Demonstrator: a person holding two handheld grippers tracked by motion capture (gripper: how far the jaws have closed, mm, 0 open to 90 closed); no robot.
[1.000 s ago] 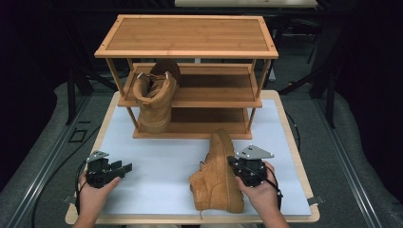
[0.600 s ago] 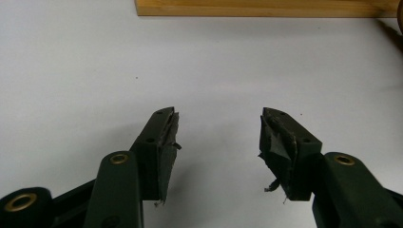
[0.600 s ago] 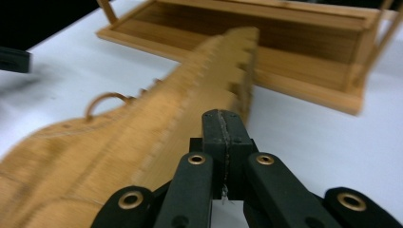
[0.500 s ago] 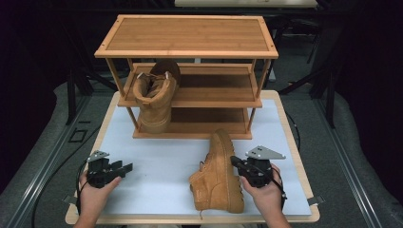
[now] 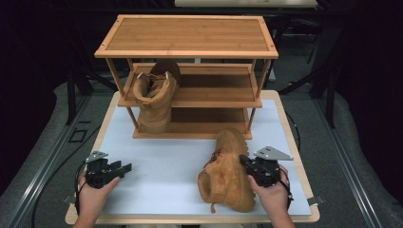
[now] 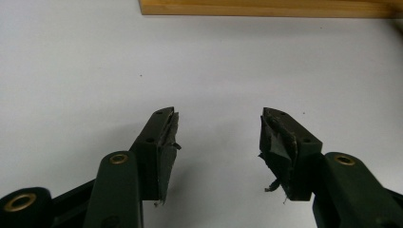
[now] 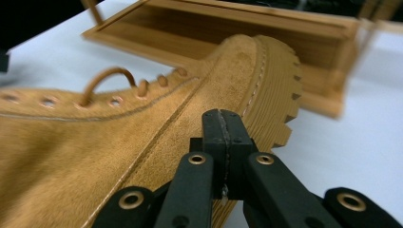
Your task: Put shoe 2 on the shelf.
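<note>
A tan suede boot lies on its side on the white mat, toe toward the rack. My right gripper is shut, its tips against the boot's lugged sole edge. In the right gripper view the boot looms close, and the right gripper has its jaws pressed together with nothing between them. A matching boot stands on the middle shelf of the bamboo shoe rack, at its left. My left gripper rests open on the mat at the near left, with bare mat between the jaws of the left gripper.
The rack has three tiers, and its bottom shelf holds nothing. Its base rail runs across the top of the left gripper view. Dark floor and cables surround the board, and bare mat lies between the two grippers.
My right gripper has drifted a little to the right beside the lying boot. The left gripper has stayed put and open.
</note>
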